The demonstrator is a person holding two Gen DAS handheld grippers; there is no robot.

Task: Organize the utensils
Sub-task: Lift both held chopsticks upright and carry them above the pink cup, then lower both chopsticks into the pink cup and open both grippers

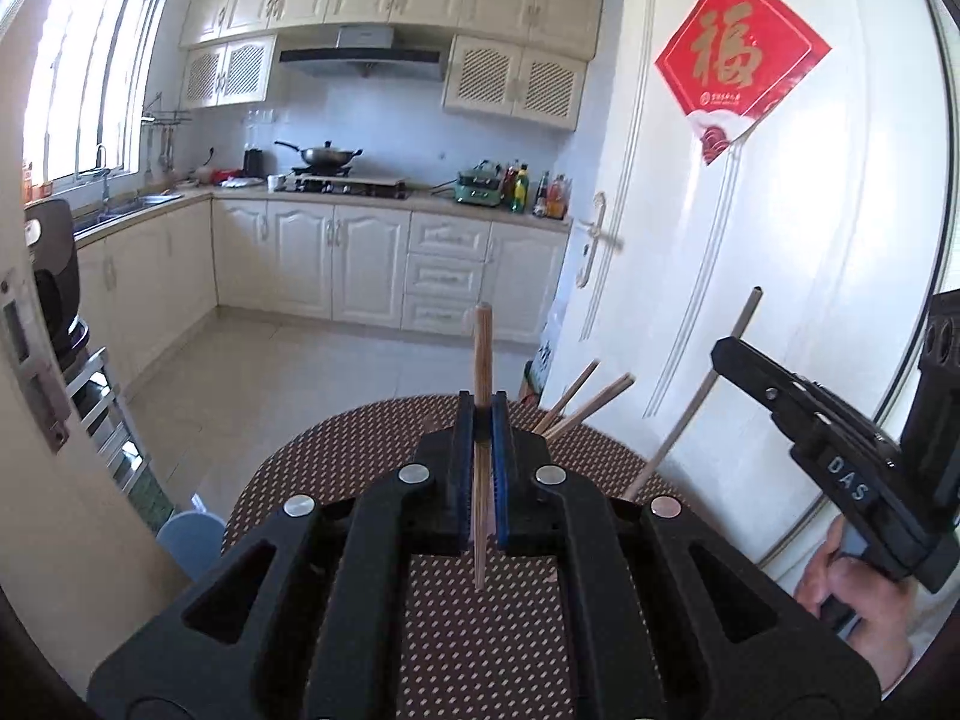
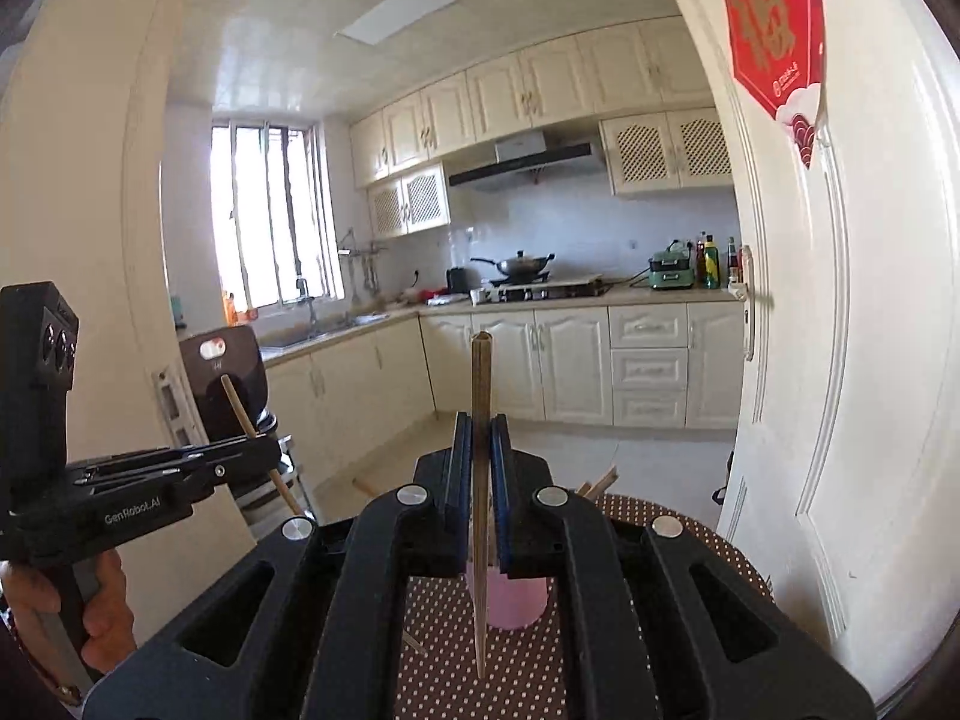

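Observation:
My left gripper is shut on a brown wooden chopstick that stands upright between its blue pads, above the brown dotted table mat. My right gripper is likewise shut on a paler chopstick, held upright. Below it a pink cup stands on the table mat. Each gripper also shows in the other's view: the right gripper pinching its slanted chopstick, the left gripper pinching its own chopstick. More chopsticks stick up behind my left gripper's fingers.
A white door with a red paper ornament stands close on the right of the round table. A blue stool sits by the table's left edge. Beyond lie the tiled kitchen floor, cream cabinets and a doorframe.

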